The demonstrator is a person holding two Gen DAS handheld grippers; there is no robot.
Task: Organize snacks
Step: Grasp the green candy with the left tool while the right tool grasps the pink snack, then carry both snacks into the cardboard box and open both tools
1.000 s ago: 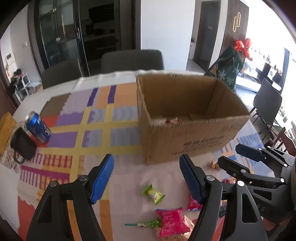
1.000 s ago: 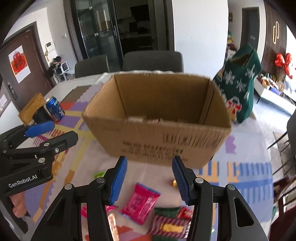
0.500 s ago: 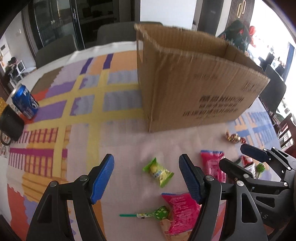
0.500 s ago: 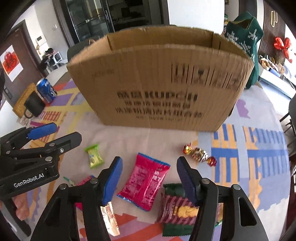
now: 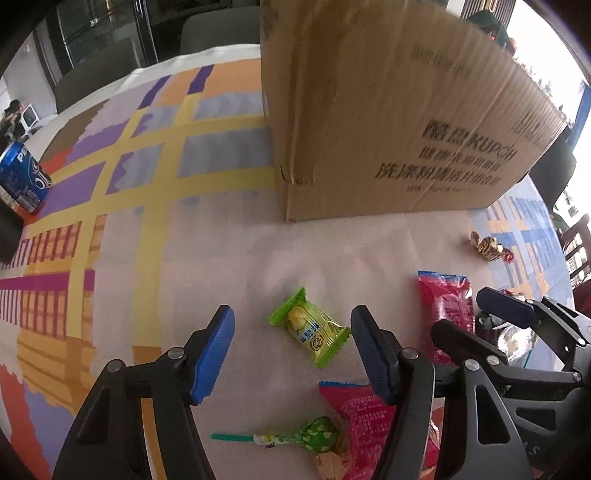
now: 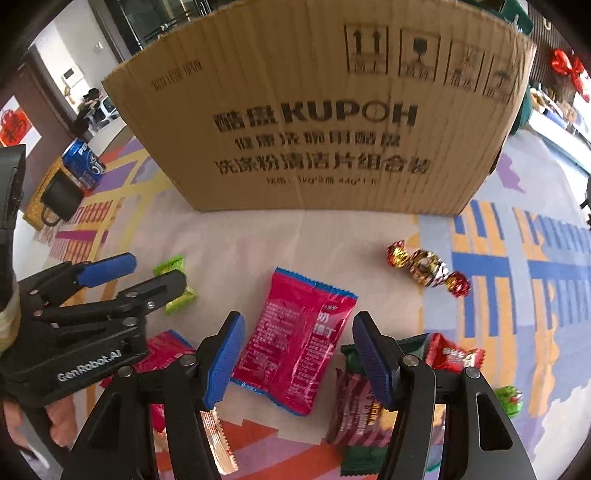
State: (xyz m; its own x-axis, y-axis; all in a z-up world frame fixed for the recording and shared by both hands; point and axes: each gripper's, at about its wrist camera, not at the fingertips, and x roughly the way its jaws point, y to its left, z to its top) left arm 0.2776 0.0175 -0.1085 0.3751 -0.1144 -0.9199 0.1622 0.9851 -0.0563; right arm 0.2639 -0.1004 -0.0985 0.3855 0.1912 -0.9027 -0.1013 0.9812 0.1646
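Observation:
A cardboard box [image 5: 388,110] stands on the patterned tablecloth; it also shows in the right wrist view [image 6: 325,122]. My left gripper [image 5: 295,354] is open, low over a green wrapped candy [image 5: 310,326] that lies between its fingers. My right gripper [image 6: 299,354] is open, low over a pink snack packet [image 6: 295,343] between its fingers. A gold and red twisted candy [image 6: 424,267], a green lollipop [image 5: 306,435] and other wrapped snacks [image 6: 369,398] lie around. In the left wrist view the right gripper [image 5: 491,325] sits at the right.
A blue soda can [image 5: 22,177] and a black mug [image 6: 59,199] stand at the left of the table. Dark chairs [image 5: 218,33] stand behind the table. A green gift bag with a red bow [image 6: 565,66] is at the far right.
Both grippers have come down and forward from above the box rim to just over the snacks on the cloth. Both stay open and empty.

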